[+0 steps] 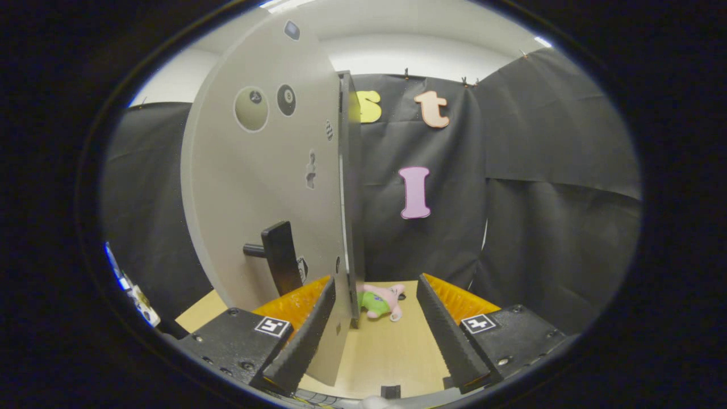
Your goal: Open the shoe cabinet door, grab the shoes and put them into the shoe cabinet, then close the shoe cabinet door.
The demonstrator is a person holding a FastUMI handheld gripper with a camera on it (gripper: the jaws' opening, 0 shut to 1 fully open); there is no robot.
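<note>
Gripper view: your claw (375, 335) stands wide open, fingers well apart, nothing clamped between them. You have the free edge of the shoe cabinet door (261, 187) sitting in the gap, hard by the left finger (301, 341); whether that finger actually touches the panel you cannot tell from here. The right finger (448, 335) stands clear of it, bare tabletop between.

Door: pale grey panel, swung open, rising tall ahead of and above the left finger. Its face carries several stickers, among them two round ball-like ones near the top and a few small ones further down. A dark handle (279, 257) sticks out from the face on a short stem, just above and ahead of your left finger.

Cabinet: the dark cabinet edge (351, 187) shows as a narrow upright strip just behind the door's edge, ahead of the gap between your fingers. You cannot see into it from this angle.

Table: light wood table (392, 352) runs under and between the fingers. A small plush toy (381, 301), pink with a green middle, lies on it just beyond the fingertips, close to the foot of the cabinet edge.

Shoes: none to be made out from this angle
</note>
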